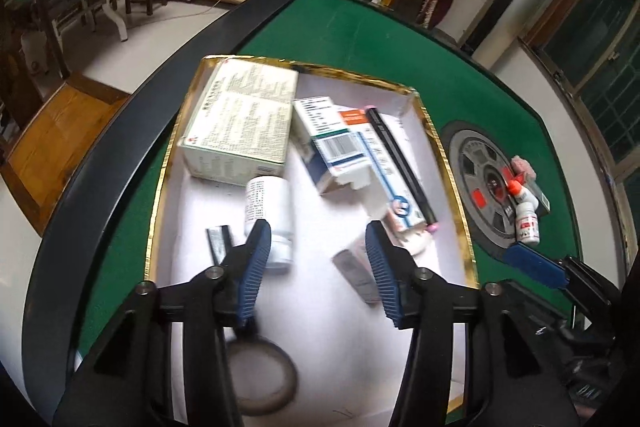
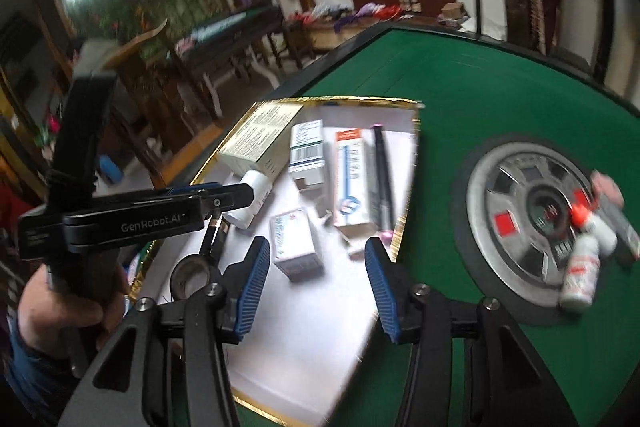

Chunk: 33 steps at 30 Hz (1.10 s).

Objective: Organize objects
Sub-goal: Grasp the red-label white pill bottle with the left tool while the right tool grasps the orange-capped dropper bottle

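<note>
Lettering reading "GenRobot.AI" runs along the black body of the left gripper (image 2: 248,191) as the right wrist view shows it from the side, held by a hand (image 2: 68,303) at the left edge; the print on the medicine boxes is too small or blurred to read. Both views look down on a green felt table (image 1: 360,39) carrying a shallow white tray with a gold rim (image 1: 448,163). Inside the tray lie a large pale box (image 1: 240,123) at the far left corner, a white pill bottle (image 1: 268,211) on its side just in front of it, a blue-and-white carton with a barcode (image 1: 332,143), a long carton with an orange end (image 1: 376,167), and a black pen-like stick with pink tips (image 1: 400,163) along the right side. A small white box (image 2: 294,243) lies near the middle of the tray, and a round black-framed lens (image 2: 194,273) rests at the near left. Outside the tray, on the grey disc (image 2: 516,223) set into the table, stand two small white bottles (image 1: 526,217), one with an orange cap. The left gripper (image 1: 318,247) hangs over the tray pointing steeply down, its blue fingers (image 1: 256,267) parted with nothing pressed between them. The right gripper (image 2: 316,267) hovers over the tray's right edge, also angled down, its fingers (image 2: 382,287) likewise apart and empty.
</note>
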Available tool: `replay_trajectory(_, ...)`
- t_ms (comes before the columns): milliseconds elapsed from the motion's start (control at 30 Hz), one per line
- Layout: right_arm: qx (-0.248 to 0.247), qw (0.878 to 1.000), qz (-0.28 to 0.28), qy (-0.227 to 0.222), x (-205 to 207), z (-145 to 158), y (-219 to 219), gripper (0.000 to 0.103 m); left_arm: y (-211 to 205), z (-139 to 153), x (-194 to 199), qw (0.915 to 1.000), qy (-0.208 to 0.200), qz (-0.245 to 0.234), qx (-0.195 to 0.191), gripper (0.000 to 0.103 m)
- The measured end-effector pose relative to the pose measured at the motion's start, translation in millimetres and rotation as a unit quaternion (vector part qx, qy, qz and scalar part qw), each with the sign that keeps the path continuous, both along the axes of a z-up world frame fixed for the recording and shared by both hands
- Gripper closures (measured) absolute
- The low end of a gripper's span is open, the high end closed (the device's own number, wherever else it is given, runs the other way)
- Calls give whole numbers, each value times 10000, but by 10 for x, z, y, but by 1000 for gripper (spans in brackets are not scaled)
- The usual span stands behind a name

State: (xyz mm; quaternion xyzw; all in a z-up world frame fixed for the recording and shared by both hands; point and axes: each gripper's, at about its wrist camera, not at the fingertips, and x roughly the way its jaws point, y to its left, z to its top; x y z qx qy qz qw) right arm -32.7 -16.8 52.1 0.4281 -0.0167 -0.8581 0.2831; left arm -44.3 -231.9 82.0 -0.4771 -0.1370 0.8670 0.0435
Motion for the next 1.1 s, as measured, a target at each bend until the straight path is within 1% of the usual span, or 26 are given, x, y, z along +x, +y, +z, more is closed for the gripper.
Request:
replay_trajectory(133,-289,9991,-287,136,140,82,441,53,214,71,66,9998,37,-219,1,53)
replay_trajectory(267,-289,9947,-894,423,204,143,1071,52,522,172,101,9988,59,-475,103,53)
replay_trajectory(333,-370,9902,-1253,503,214,129,1399,51,718,219,81,9979,54,-598,247,53)
replay_trajectory(400,-562,9839,-1622,493,188,54,1723,51,972,235,37,9968,19,-752,273,53)
replay_trajectory(467,-571,9790,-1890,506,149,-23,1928,51,1248,216,-23,9958,-34,-874,266,53)
replay_trajectory(500,-543,9742,-2131,505,114,-65,2083,50,1382,193,-59,9952,-81,-943,251,53)
replay_trajectory(533,-571,9715,-2254,465,95,-85,2153,50,1525,168,-99,9942,-123,-1032,273,54)
replay_trajectory(600,-910,9643,-2472,279,56,-120,2392,50,1807,122,-181,9919,-135,-1205,374,54)
replay_trajectory(667,-1058,9570,-2693,231,59,-123,2575,50,2073,64,-274,9898,-194,-1335,463,54)
replay_trajectory(733,-1040,9499,-2934,276,72,-120,2713,50,2294,12,-357,9879,-226,-1464,456,54)
replay_trajectory(800,-1167,9419,-3140,262,60,-122,2831,50,2504,-33,-452,9886,-233,-1469,244,54)
replay_trajectory(900,-1258,9370,-3250,261,52,-122,2899,50,2749,-85,-591,9868,-284,-1590,123,54)
replay_trajectory(967,-1224,9378,-3238,272,44,-121,2901,50,2890,-130,-652,9852,-317,-1686,15,54)
replay_trajectory(1033,-1205,9392,-3204,279,36,-114,2880,50,2990,-200,-687,9828,-371,-1798,-186,54)
replay_trajectory(1100,-1198,9394,-3199,286,37,-117,2881,50,3048,-285,-712,9821,-396,-1815,-311,54)
